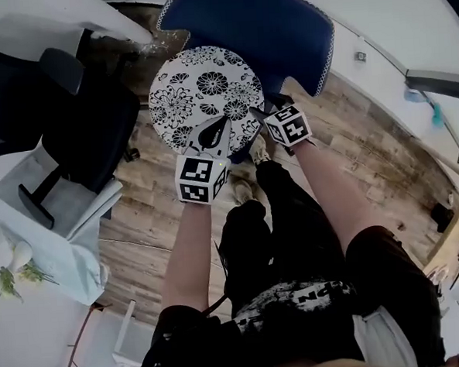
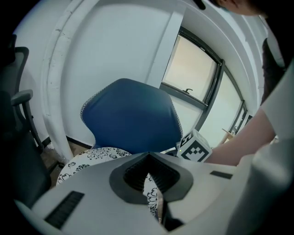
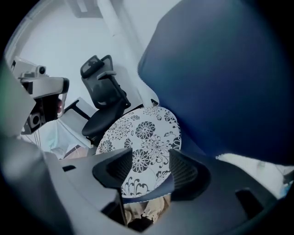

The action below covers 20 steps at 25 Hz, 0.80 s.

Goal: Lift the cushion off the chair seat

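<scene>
white cushion (image 1: 205,95) with black flower print, dark blue chair (image 1: 270,25)

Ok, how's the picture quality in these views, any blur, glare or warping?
Head view: sharp and evenly lit, though the wide lens bends the floorboards. Left gripper view: the window is washed out, corners black. Right gripper view: the blue chair back is soft, the pattern on the cushion readable.

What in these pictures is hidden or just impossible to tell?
- Chair: its legs and most of its seat, head view, covered by the cushion.
- Left hand-held gripper: left gripper view, jaws together; its own body hides whether they pinch the cushion.
- Right hand-held gripper: right gripper view, jaws apart at the cushion's rim; touching or not is unclear.
- Blue thing by the wall: head view, too small.
</scene>
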{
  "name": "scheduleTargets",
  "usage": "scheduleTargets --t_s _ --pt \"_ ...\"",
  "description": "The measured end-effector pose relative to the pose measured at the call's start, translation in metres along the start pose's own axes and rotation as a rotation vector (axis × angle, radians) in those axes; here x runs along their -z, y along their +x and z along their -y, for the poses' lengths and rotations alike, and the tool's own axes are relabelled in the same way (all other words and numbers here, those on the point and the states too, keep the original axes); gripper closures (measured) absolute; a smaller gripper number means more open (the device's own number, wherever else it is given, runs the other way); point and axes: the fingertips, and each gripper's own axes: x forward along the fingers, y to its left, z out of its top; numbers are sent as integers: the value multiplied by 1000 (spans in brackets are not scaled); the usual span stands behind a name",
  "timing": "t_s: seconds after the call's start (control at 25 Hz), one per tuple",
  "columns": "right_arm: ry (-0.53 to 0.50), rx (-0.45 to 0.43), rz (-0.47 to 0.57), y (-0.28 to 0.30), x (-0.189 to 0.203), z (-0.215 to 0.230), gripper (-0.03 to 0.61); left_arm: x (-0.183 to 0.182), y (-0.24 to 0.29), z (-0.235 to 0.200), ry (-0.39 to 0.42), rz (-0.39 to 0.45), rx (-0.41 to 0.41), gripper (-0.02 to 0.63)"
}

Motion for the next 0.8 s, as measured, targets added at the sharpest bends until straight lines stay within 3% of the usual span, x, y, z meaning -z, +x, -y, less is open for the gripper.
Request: scheduleTargets --t_s 0.24,0.56,0.8 --pt "64 49 -44 34 26 26 311 29 23 -9 -44 -11 -8 601" --pt "181 29 -64 64 44 42 299 53 25 -13 -73 -49 -10 601" --pt "166 47 -98 84 52 49 302 58 22 -17 -79 -57 -15 601"
